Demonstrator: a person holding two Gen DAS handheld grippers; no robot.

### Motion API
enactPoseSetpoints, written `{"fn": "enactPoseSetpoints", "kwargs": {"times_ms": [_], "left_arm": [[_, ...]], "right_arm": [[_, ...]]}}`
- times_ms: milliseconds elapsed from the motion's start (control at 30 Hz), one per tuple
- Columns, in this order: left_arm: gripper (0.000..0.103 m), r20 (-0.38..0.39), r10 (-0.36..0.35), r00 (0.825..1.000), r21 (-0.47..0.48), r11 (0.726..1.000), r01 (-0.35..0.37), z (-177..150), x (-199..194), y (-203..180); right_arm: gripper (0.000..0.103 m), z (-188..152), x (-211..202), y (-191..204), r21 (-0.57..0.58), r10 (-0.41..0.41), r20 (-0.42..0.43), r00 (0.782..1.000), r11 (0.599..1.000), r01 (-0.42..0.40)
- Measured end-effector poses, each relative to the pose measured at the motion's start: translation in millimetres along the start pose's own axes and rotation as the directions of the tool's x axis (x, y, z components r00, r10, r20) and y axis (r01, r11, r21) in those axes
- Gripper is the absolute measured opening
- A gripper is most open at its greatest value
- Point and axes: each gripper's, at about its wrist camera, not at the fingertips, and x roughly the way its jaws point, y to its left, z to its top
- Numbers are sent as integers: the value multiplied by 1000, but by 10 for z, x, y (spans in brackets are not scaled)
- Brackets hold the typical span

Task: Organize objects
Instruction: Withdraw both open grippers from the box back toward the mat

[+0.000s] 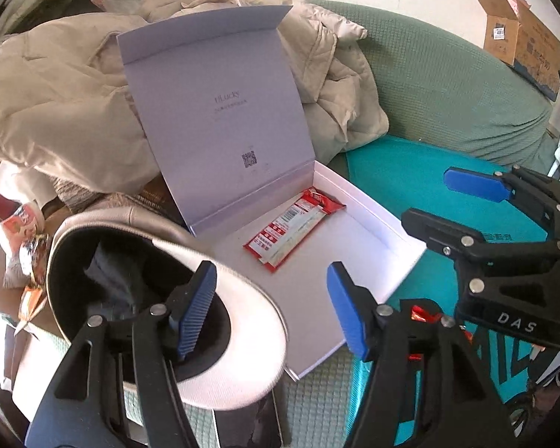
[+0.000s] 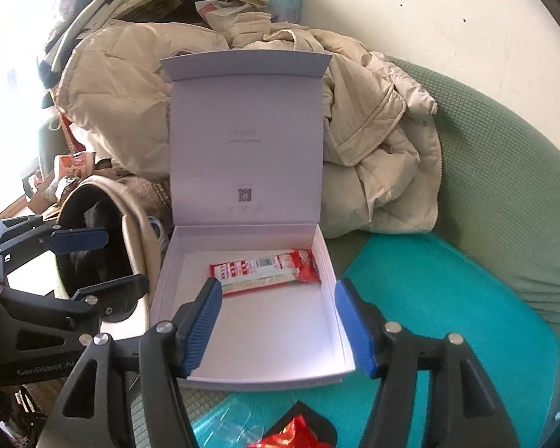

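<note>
Box: white gift box (image 2: 280, 336) is lying open on the sofa (image 2: 504, 186), directly ahead of the right gripper (image 2: 280, 323); its lid (image 2: 246, 142) is leaning back against the beige padded jacket (image 2: 373, 156), which is probably what is keeping it upright and the tray free for loading.
Packet inside: red-and-white snack packet (image 2: 267, 269) is resting flat against the tray's far wall, just beyond the right gripper's tips and ahead-right of the left gripper (image 1: 272, 308).
Right gripper: jaws are standing wide with nothing between them, hovering over the near edge of the tray; in the left wrist view it (image 1: 429, 209) is showing at the right, over the teal cushion (image 1: 410, 171).
Left gripper: jaws are likewise spread wide and holding nothing, straddling the seam between the box's near-left corner and the helmet (image 1: 149, 280), whose visor is sitting beneath the left finger.
Next item, likely: red foil wrapper (image 2: 295, 433) is lying close beneath the right gripper on the teal cushion, outside the box; judging by the task, it is probably waiting to join the packet.
Progress: one packet is sitting boxed, so the sorting is seeming only partly done.
Clutter: cardboard carton (image 1: 519, 41) is sitting far right on the sofa back.
</note>
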Motion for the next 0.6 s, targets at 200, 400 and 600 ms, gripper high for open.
{"fn": "enactPoseSetpoints", "kwargs": {"times_ms": [200, 400, 600], "left_arm": [[61, 28, 26, 999, -36, 999, -25, -136, -180, -41], [62, 35, 48, 998, -73, 996, -46, -307, -335, -75], [62, 42, 43, 998, -98, 994, -39, -461, -467, -183]], "right_arm": [[64, -130, -199, 50, -4, 9, 6, 1000, 1000, -9], [65, -281, -372, 91, -8, -5, -9, 1000, 1000, 5], [65, -461, -592, 127, -25, -4, -6, 1000, 1000, 3]]}}
